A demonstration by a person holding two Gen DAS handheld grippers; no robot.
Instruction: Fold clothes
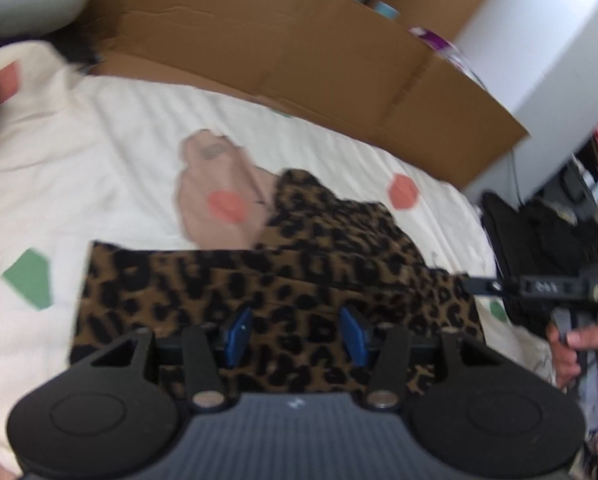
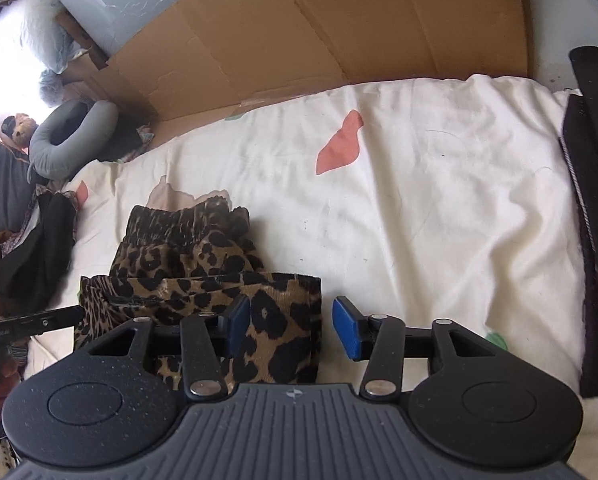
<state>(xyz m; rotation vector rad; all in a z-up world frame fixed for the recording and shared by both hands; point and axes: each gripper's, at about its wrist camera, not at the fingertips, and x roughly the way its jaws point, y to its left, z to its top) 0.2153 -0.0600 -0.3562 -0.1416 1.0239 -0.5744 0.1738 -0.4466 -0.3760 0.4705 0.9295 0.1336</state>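
- One leopard-print garment (image 1: 283,292) lies folded on your white bedsheet (image 1: 111,152) in the left wrist view; your left gripper (image 1: 297,330) hangs over it, two blue pads apart, nothing clamped.
- One cardboard sheet (image 1: 307,60) behind.
- Right wrist view: same garment (image 2: 219,280), your right gripper (image 2: 291,326) jaws apart at its right edge, gripping nothing; one grey neck pillow (image 2: 71,136) far left.

On the bed (image 2: 439,208) lies one leopard-print garment (image 2: 219,280). Behind the bed stands one flattened cardboard sheet (image 2: 299,40). Left of the garment lie one grey neck pillow (image 2: 71,136) and one dark heap of clothes (image 2: 31,264). Two claws are in view, one per camera.
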